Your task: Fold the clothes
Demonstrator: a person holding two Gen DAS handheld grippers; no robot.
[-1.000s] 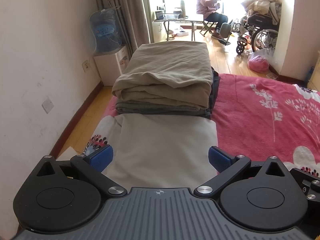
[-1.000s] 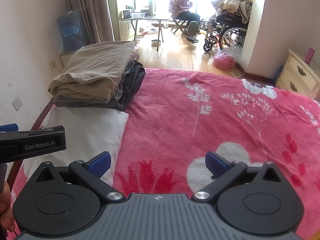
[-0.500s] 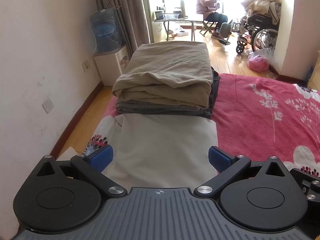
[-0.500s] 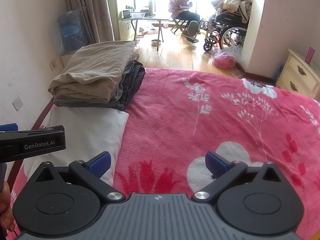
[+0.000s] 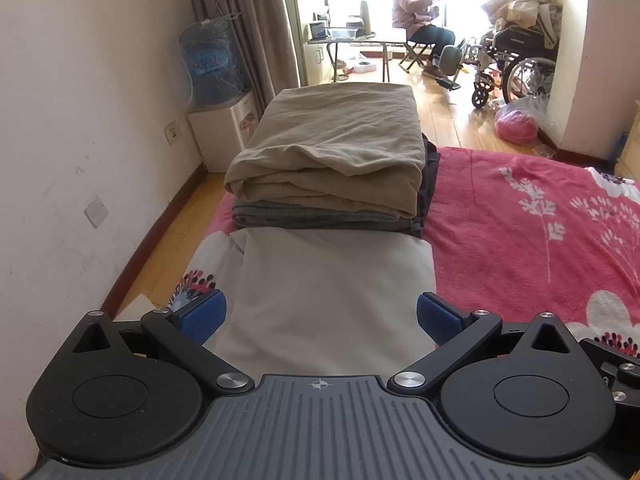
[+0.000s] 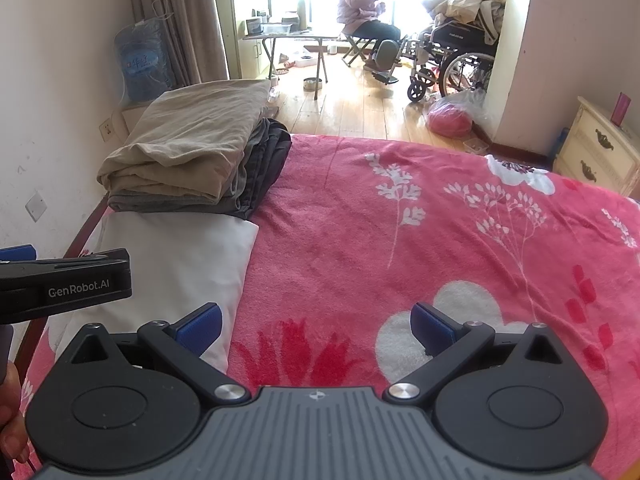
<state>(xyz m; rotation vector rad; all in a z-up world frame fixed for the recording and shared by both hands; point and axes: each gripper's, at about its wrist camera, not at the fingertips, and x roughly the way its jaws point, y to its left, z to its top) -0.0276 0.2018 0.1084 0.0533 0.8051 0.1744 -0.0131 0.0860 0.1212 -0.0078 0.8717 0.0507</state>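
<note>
A folded white garment (image 5: 332, 296) (image 6: 168, 264) lies flat at the left edge of the bed. Behind it sits a stack of folded clothes (image 5: 336, 160) (image 6: 192, 152), beige on top, grey and dark pieces beneath. My left gripper (image 5: 320, 316) hovers open above the white garment, its blue pads apart and holding nothing. My right gripper (image 6: 316, 324) is open over the pink floral blanket (image 6: 440, 220), just right of the white garment. The left gripper's body (image 6: 64, 284) shows at the left edge of the right wrist view.
A white wall (image 5: 60, 120) runs close along the bed's left side. A water dispenser (image 5: 216, 80) stands by the curtain. Beyond the bed are a wooden floor, a folding table, a seated person (image 5: 416, 16), a wheelchair (image 5: 516, 64) and a cream nightstand (image 6: 596, 148).
</note>
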